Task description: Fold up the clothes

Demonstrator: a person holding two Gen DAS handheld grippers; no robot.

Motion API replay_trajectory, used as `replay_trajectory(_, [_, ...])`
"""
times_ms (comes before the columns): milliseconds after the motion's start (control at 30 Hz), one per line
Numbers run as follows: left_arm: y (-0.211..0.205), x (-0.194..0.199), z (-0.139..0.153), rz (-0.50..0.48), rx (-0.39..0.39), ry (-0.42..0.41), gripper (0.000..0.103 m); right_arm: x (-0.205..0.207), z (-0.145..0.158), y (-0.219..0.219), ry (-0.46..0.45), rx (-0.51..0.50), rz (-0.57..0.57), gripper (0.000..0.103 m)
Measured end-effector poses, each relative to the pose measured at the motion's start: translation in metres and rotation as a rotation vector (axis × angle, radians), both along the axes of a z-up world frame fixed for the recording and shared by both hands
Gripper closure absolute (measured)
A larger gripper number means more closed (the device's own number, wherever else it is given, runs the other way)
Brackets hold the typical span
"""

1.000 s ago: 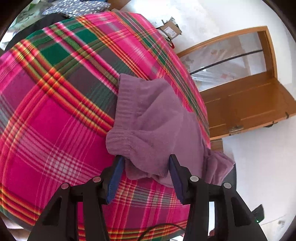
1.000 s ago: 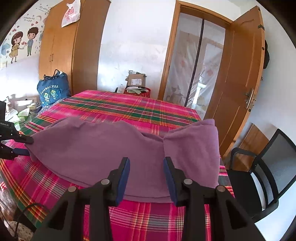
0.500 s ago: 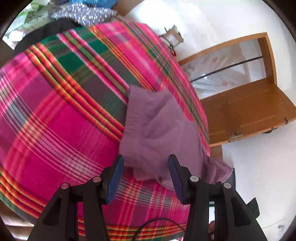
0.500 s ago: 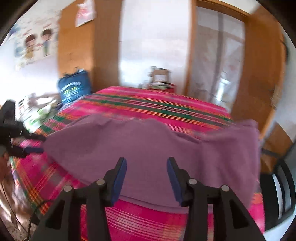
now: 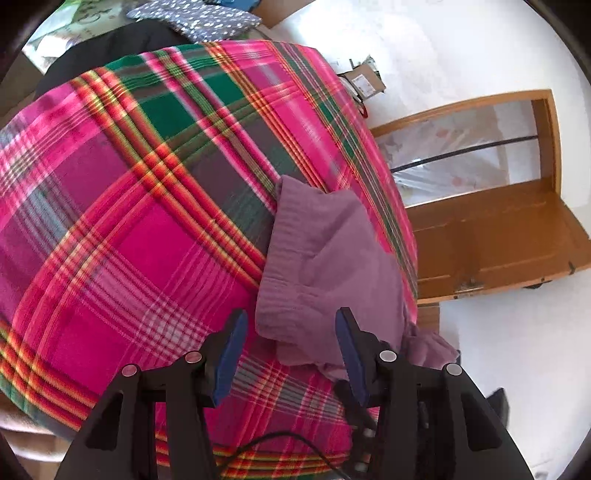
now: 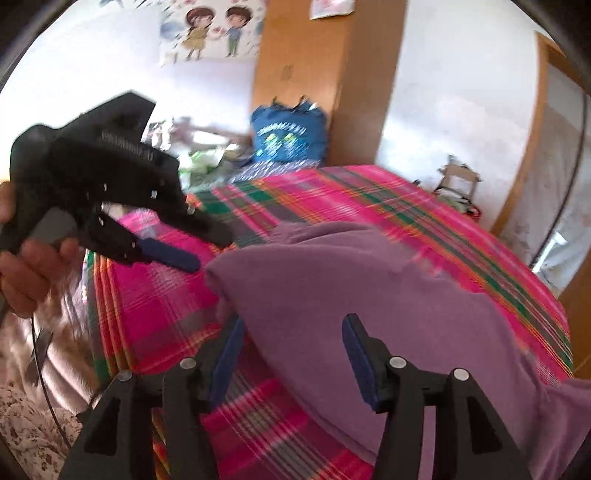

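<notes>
Bed cover [image 5: 155, 236]: pink, green and orange plaid.
Door [image 5: 491, 240]: wooden, open.
Bag [image 6: 288, 136]: blue, against wardrobe [image 6: 306, 74].
Wall sticker [image 6: 212, 29]: two cartoon children.

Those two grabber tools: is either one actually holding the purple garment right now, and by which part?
Neither. The left gripper and right gripper both stand open over the purple garment, pads clear; the right's jaws have just been opening.
</notes>
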State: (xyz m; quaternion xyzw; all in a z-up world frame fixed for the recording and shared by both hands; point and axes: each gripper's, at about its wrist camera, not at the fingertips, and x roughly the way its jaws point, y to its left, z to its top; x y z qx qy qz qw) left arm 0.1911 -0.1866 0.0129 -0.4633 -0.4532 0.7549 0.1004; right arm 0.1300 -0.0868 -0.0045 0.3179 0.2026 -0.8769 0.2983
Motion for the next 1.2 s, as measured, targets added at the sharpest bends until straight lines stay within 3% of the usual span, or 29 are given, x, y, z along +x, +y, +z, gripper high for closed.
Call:
replay_trajectory(300, [-0.002,-0.003,-0.001,-0.007,0.01,0.0,0.053,-0.023,-0.016,-0.027,0.012,0.127,-0.055,0.042])
replay_trajectory(333, [-0.003,-0.004,0.0,-0.007,0.01,0.005,0.053,-0.025,-0.017,-0.029,0.017,0.136,-0.066,0.048])
replay_trajectory(433, [-0.009,-0.005,0.004,-0.009,0.012,0.026,0.053,-0.036,-0.017,-0.034,-0.019,0.137,-0.098,0.086])
replay_trajectory(533, [-0.016,-0.005,0.01,0.001,0.014,0.044,0.053,-0.045,-0.009,-0.034,-0.035,0.067,-0.143,0.092])
replay_trajectory(733, [-0.03,-0.003,0.035,0.02,-0.008,0.12,0.053,-0.048,0.038,-0.016,-0.063,-0.221,-0.2,0.093])
replay_trajectory(833, [-0.036,-0.002,0.044,0.015,-0.008,0.145,0.05,-0.049,0.052,-0.017,-0.104,-0.332,-0.147,0.093])
replay_trajectory(933, [-0.04,-0.002,0.036,0.013,0.019,0.111,0.05,-0.057,0.035,-0.03,-0.188,-0.276,-0.134,0.09])
replay_trajectory(1033, [-0.042,-0.002,0.026,0.023,0.008,0.067,0.05,-0.055,0.008,-0.039,-0.274,-0.131,-0.098,0.09])
replay_trajectory(1133, [-0.041,0.001,0.021,0.011,0.003,0.038,0.05,-0.043,0.002,-0.027,-0.253,-0.036,-0.072,0.087])
replay_trajectory(1200, [-0.037,0.004,0.021,-0.013,-0.002,0.029,0.05,-0.042,0.003,-0.011,-0.256,-0.04,-0.084,0.076])
